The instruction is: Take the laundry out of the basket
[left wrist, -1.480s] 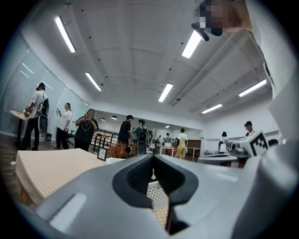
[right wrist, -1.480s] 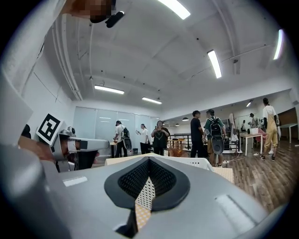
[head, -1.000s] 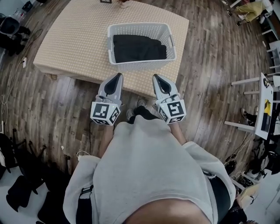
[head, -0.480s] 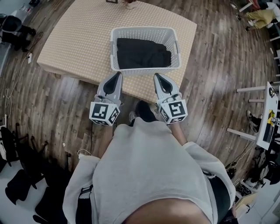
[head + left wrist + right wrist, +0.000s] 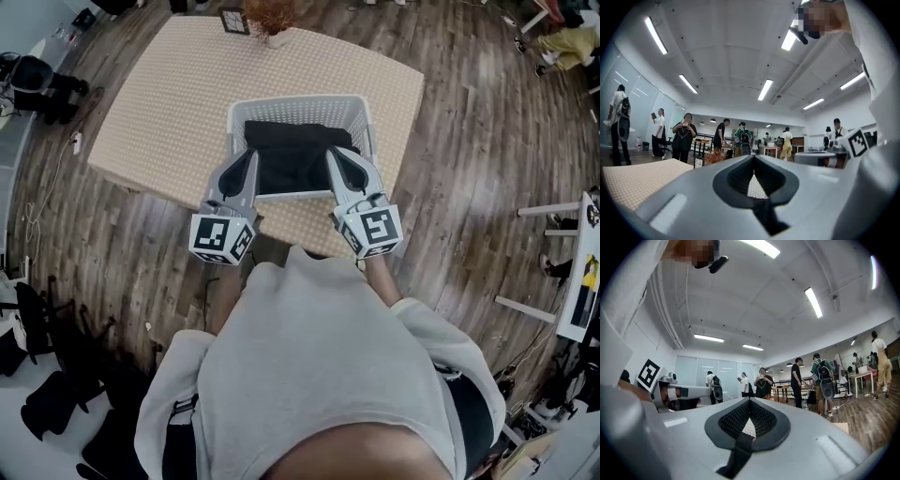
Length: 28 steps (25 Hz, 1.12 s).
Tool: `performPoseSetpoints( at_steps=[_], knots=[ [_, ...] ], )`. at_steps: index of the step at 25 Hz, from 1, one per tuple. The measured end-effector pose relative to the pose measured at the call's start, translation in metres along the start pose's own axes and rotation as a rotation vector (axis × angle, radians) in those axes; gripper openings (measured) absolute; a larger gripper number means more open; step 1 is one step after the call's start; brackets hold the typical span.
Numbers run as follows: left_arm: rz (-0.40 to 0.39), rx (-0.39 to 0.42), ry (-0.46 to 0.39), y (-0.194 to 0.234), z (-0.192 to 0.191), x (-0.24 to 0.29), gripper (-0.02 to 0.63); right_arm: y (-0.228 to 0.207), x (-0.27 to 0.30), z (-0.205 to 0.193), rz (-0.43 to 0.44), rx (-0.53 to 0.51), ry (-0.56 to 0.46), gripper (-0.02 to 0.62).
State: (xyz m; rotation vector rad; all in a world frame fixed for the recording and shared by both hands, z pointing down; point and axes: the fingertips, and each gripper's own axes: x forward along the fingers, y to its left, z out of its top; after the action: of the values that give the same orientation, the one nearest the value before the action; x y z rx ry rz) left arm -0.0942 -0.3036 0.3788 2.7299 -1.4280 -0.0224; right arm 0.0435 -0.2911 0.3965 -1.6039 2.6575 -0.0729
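- The dark laundry (image 5: 295, 159) is seen piled in the white basket (image 5: 300, 99) on the surface (image 5: 169, 103), its length lying left to right.
- The left gripper (image 5: 251, 153) and right gripper (image 5: 330, 151) are held over the near rim, jaws clenched and empty. The laundry lies just ahead and below, about equally near both.

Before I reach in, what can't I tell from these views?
- Head view: how many pieces the laundry holds; it shows as one dark mass.
- Head view: the basket near wall, partly behind left gripper and right gripper.
- Both gripper views: no basket or laundry in frame, only shut jaws and the room.
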Motion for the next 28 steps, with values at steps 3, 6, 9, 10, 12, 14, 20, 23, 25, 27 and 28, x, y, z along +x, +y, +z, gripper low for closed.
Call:
performPoseSetpoints(
  at_steps=[3,6,9,10,12,14,20,23,25,27,28],
  knots=[
    [0.006,-0.005,0.020,-0.004,-0.006,0.015,0.011,-0.020,0.005,0.001,-0.003,0.015,-0.005,0.000],
    [0.021,-0.008,0.029,-0.005,-0.009,0.022,0.011,-0.033,0.009,-0.004,-0.001,0.032,0.002,0.000],
    [0.035,-0.011,0.035,0.003,-0.012,0.027,0.011,-0.036,0.016,-0.012,0.001,0.046,0.021,0.000],
    [0.038,-0.014,0.039,0.006,-0.013,0.028,0.011,-0.036,0.018,-0.014,0.001,0.049,0.028,0.000],
    [0.042,-0.021,0.046,0.013,-0.015,0.028,0.011,-0.034,0.023,-0.018,0.001,0.052,0.042,0.000],
    [0.045,-0.030,0.053,0.020,-0.016,0.027,0.011,-0.032,0.027,-0.021,-0.004,0.055,0.056,0.000],
    [0.048,-0.067,0.066,0.032,-0.028,0.031,0.011,-0.035,0.037,-0.037,-0.012,0.053,0.110,0.000],
    [0.041,-0.079,0.066,0.036,-0.031,0.033,0.011,-0.035,0.043,-0.043,-0.009,0.042,0.136,0.000],
    [0.036,-0.084,0.070,0.038,-0.034,0.035,0.011,-0.034,0.046,-0.049,-0.001,0.031,0.153,0.000],
    [0.033,-0.090,0.072,0.041,-0.038,0.039,0.011,-0.034,0.051,-0.054,0.008,0.026,0.166,0.000],
    [0.032,-0.094,0.072,0.042,-0.040,0.040,0.011,-0.034,0.053,-0.056,0.014,0.023,0.174,0.000]
  ],
)
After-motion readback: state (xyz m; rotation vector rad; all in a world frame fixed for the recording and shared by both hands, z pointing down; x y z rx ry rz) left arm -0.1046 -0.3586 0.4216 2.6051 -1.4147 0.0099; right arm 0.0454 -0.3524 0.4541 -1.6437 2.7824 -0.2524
